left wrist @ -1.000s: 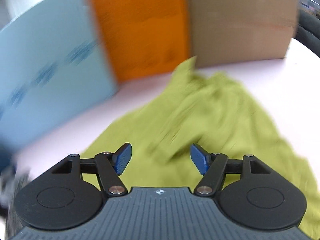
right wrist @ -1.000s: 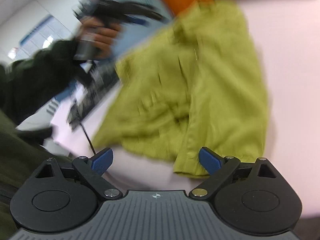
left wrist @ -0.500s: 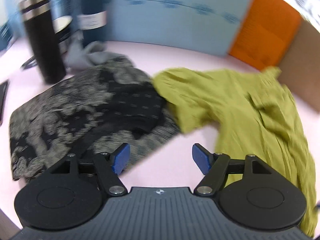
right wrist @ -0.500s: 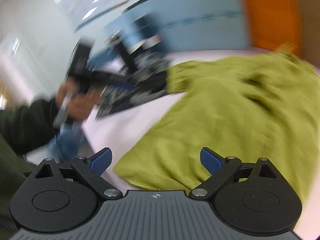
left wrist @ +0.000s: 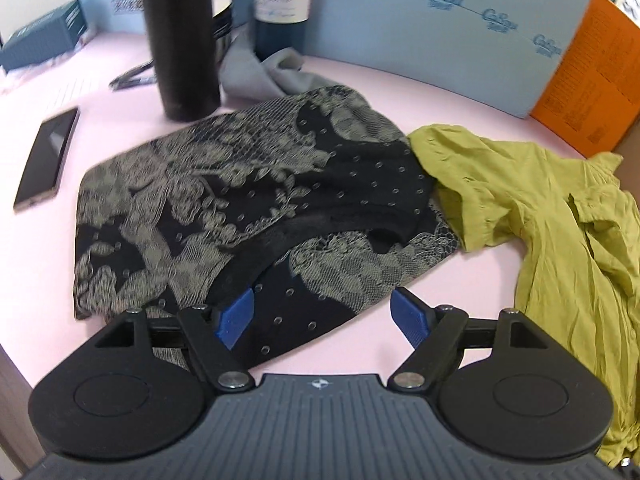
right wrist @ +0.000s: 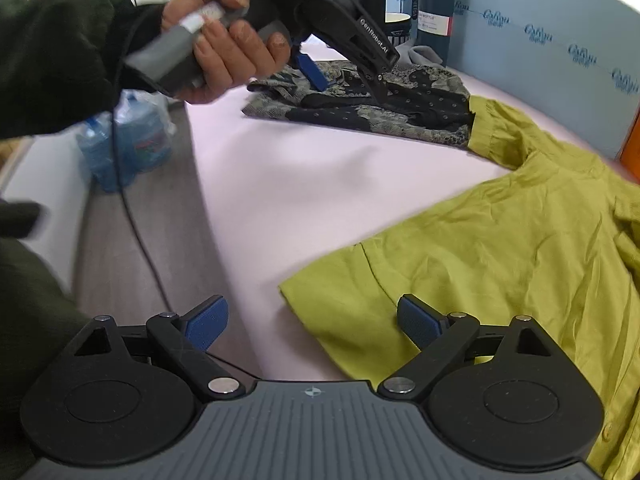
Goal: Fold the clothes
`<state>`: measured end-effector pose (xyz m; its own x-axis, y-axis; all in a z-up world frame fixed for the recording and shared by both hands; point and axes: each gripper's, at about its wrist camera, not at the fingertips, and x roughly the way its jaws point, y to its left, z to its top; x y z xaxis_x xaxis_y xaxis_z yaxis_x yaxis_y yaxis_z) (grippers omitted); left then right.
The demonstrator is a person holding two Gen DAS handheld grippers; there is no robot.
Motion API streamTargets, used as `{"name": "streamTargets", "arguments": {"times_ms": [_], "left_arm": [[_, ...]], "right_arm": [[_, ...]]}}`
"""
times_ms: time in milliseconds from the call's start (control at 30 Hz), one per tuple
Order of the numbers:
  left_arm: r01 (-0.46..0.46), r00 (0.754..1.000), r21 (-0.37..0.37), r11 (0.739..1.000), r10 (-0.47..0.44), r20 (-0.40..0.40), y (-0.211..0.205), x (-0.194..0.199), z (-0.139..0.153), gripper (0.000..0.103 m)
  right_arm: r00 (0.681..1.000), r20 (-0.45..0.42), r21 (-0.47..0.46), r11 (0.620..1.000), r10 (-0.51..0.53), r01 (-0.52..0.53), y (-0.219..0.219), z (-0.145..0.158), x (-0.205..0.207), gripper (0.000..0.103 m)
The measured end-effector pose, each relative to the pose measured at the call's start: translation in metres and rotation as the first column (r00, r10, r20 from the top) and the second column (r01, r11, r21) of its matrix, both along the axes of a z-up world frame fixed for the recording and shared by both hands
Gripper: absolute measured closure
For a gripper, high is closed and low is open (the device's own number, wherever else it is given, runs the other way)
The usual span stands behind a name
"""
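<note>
- Blue-padded left gripper (left wrist: 323,318): jaws apart, holding nothing; I have it hovering over the near edge of the patterned garment.
- Right gripper (right wrist: 312,322): jaws apart and empty; I see it at the near corner of the green shirt, one pad over the cloth, the other over bare tabletop.
- Pink tabletop (right wrist: 280,184): carries both garments.
- Black-and-grey patterned garment (left wrist: 240,200): lies folded flat, on the left side of the left wrist view.
- Yellow-green shirt (right wrist: 520,240): spread crumpled to the right of the patterned garment; its sleeve (left wrist: 452,184) touches that garment's right edge.
- Hand (right wrist: 228,40): grips the left gripper's handle, with a dark sleeve (right wrist: 52,64) behind it.
- Phone (left wrist: 46,158): flat on the tabletop, left of the patterned garment, apart from it.
- Black flask (left wrist: 180,36): upright just beyond the patterned garment.
- Grey cloth (left wrist: 264,74): bunched beside the flask.
- Dark blue bottle (left wrist: 282,4): upright behind the grey cloth.
- Pale blue board (left wrist: 440,20) and orange panel (left wrist: 588,76): standing along the far edge.
</note>
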<state>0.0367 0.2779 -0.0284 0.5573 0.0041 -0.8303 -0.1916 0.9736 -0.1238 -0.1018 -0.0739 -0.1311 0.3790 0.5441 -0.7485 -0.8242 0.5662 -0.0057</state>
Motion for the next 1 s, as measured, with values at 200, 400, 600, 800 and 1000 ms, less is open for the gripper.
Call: {"name": "streamTargets", "arguments": {"times_ms": [200, 400, 600, 800, 1000], "left_arm": [[0.002, 1.0, 0.01, 1.0, -0.002, 0.015, 0.018, -0.009, 0.01, 0.028], [0.064, 0.995, -0.104, 0.993, -0.055, 0.087, 0.008, 0.001, 0.017, 0.028], [0.15, 0.989, -0.315, 0.937, -0.136, 0.067, -0.04, 0.043, -0.001, 0.027], [0.083, 0.995, -0.428, 0.9, -0.096, -0.01, -0.067, 0.081, -0.031, 0.027], [-0.038, 0.998, -0.528, 0.849, 0.004, -0.067, -0.067, 0.09, -0.049, 0.021]], "right_arm": [[0.993, -0.026, 0.069, 0.991, -0.115, 0.117, -0.009, -0.013, 0.016, 0.031], [0.93, -0.204, 0.189, 0.92, -0.305, 0.343, -0.046, -0.006, 0.047, 0.089], [0.884, -0.338, 0.359, 0.824, -0.323, 0.439, -0.078, 0.013, 0.058, 0.089], [0.886, -0.366, 0.495, 0.746, -0.286, 0.445, -0.103, 0.037, 0.053, 0.089], [0.85, -0.419, 0.574, 0.633, -0.319, 0.52, -0.133, 0.049, 0.055, 0.089]]}}
